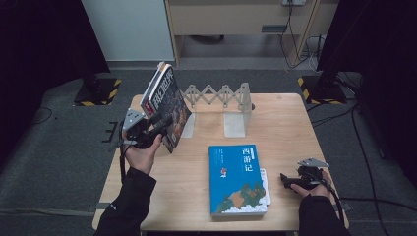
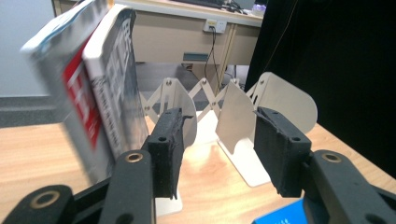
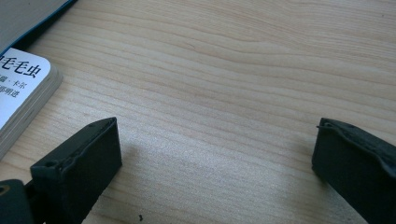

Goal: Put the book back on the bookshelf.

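In the high view, the left tool (image 1: 156, 129) is at the table's (image 1: 285, 113) left side, just beside two leaning books (image 1: 164, 105) that stand at the left end of a white expanding bookend rack (image 1: 219, 98). A blue book (image 1: 237, 179) lies flat, with the right tool (image 1: 290, 181) resting near it. In the left gripper view, the left tool (image 2: 217, 140) is partly open with nothing between its jaws; the books (image 2: 100, 88) stand just outside one jaw. In the right gripper view, the right tool (image 3: 212, 158) gapes wide over bare wood, empty, near a white book (image 3: 21, 88).
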Demonstrator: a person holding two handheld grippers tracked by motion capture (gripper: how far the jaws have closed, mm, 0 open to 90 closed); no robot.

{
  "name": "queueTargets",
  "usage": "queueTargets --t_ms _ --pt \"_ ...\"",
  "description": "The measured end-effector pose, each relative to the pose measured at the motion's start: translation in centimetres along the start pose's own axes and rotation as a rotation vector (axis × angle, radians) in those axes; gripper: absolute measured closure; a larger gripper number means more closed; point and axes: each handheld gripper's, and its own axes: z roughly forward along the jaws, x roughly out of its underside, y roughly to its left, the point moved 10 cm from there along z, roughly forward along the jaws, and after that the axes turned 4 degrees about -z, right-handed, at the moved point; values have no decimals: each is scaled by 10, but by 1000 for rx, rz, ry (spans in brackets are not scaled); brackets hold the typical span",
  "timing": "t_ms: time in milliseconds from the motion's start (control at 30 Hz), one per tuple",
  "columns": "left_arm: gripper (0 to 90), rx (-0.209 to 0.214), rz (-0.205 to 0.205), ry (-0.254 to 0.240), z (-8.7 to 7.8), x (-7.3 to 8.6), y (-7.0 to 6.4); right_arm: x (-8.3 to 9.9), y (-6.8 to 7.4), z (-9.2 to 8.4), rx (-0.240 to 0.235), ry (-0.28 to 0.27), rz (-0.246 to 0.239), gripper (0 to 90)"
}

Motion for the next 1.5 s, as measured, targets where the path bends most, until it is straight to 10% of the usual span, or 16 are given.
queueTargets --t_ms 533,1500 --pt "482 21 9 108 -4 57 3 -9 0 -12 15 -5 22 195" --pt "376 162 18 283 28 133 -37 -54 67 -32 -201 -152 9 229"
